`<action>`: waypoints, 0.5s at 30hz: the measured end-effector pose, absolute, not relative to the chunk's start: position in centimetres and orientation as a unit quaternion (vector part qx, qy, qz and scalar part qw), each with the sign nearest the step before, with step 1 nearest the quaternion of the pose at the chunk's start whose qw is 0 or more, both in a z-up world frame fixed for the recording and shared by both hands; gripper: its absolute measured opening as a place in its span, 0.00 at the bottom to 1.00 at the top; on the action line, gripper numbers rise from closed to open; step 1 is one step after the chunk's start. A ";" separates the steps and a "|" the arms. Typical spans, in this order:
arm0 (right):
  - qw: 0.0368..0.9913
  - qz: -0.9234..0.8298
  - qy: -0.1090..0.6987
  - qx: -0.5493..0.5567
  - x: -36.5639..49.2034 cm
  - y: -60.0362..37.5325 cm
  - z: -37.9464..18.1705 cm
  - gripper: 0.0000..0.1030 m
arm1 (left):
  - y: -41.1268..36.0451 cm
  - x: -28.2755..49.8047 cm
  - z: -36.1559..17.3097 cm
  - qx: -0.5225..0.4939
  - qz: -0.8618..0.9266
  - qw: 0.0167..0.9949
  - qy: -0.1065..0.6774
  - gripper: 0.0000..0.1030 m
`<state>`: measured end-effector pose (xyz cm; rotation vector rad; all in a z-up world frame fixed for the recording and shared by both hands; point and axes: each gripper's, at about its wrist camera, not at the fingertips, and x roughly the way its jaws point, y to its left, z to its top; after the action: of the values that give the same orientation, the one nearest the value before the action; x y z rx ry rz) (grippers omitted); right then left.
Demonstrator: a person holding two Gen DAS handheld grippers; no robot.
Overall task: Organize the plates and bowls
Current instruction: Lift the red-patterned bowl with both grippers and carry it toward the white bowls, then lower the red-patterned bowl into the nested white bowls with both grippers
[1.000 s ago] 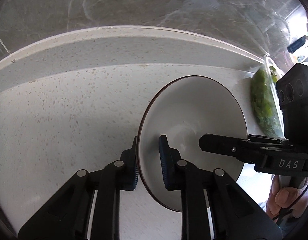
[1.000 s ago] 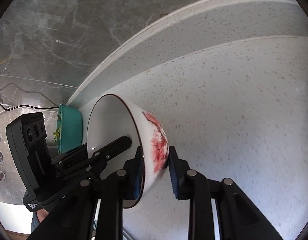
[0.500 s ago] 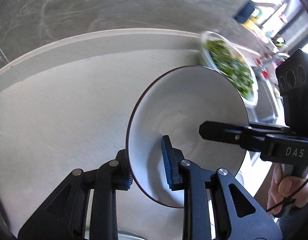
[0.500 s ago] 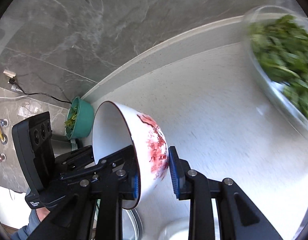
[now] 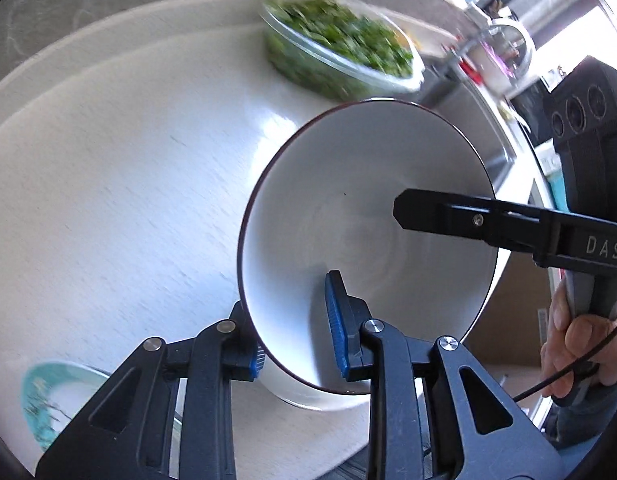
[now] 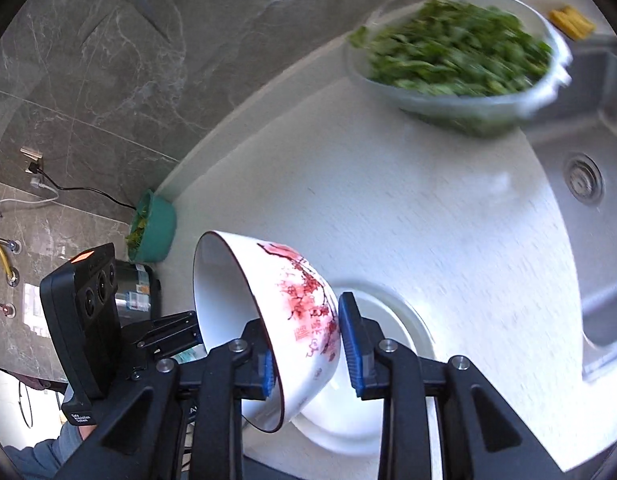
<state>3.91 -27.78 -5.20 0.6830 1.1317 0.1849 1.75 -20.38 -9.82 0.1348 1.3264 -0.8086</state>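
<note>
Holding one bowl (image 6: 292, 320) together, the left gripper (image 5: 294, 328) and right gripper (image 6: 308, 344) are opening; lowering gently onto the white plate (image 6: 412, 320) is wise.

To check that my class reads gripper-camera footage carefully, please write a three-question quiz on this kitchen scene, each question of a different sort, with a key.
1. True or false: the blossom-patterned bowl rests flat on the countertop.
2. What fills the glass bowl beside the sink? A) rice B) chopped greens C) water
3. Short answer: which claw or claws grip the blossom-patterned bowl's rim?

Key:
1. False: it is held tilted in the air.
2. B.
3. Both: the left claw and the right claw.
</note>
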 end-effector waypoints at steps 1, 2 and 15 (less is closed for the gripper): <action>0.785 0.083 0.526 0.317 3.3 -27.9 -5.4 0.31 | -20.4 1.0 -10.0 0.063 -0.367 0.709 0.599 0.23; 0.784 0.081 0.527 0.318 2.9 -28.0 -5.5 0.31 | -20.6 0.4 -10.3 0.066 -0.368 0.707 0.600 0.23; 0.764 0.085 0.546 0.333 0.0 -29.1 -8.5 0.30 | -21.1 -3.5 -11.9 0.107 -0.352 0.703 0.609 0.23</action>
<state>-0.03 -29.14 -8.52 0.7237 1.1866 0.1843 -3.53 -21.12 -11.92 0.2380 1.3542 -0.7824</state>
